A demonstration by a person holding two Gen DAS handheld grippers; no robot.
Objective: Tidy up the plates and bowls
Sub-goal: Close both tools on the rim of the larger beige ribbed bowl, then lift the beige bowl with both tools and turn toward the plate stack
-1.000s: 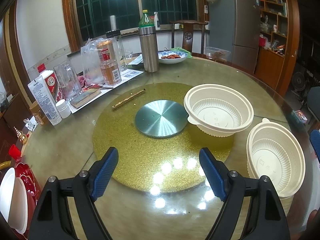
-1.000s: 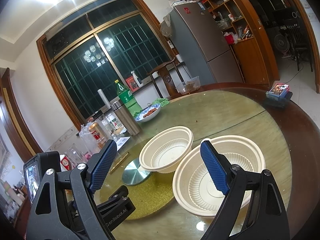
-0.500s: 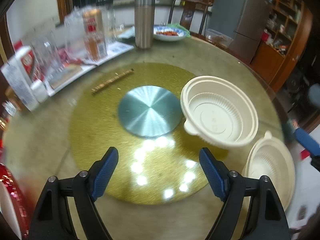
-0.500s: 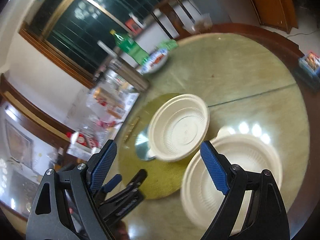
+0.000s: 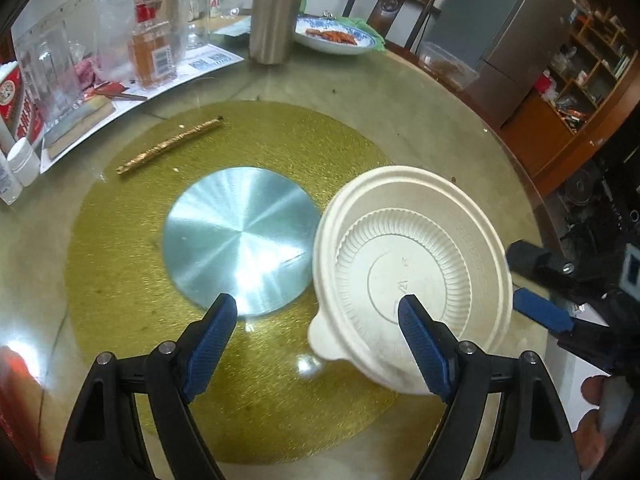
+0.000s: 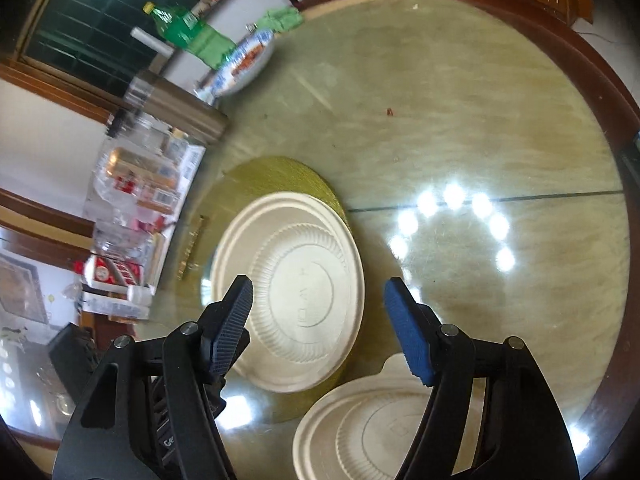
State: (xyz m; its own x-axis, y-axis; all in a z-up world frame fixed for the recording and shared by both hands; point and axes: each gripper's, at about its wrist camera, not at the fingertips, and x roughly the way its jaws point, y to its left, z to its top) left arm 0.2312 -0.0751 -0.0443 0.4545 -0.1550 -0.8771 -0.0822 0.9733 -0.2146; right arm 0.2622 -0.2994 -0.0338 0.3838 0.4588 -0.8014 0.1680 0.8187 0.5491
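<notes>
Bowl (image 5: 412,268) now large at lower right of left view, on table (image 5: 420,116); left gripper (image 5: 316,320) gaping astride its near rim; right gripper (image 6: 318,304) closing, nothing clamped. Pickup imminent.

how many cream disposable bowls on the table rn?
2: one bowl on the gold mat's edge, the second bowl nearer the right wrist camera, partly cut off. More may sit outside view.

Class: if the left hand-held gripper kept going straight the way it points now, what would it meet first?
Probably the gold mat beside the cream bowl; the left hand-held gripper straddles that bowl's rim, so a finger may clip it.
</notes>
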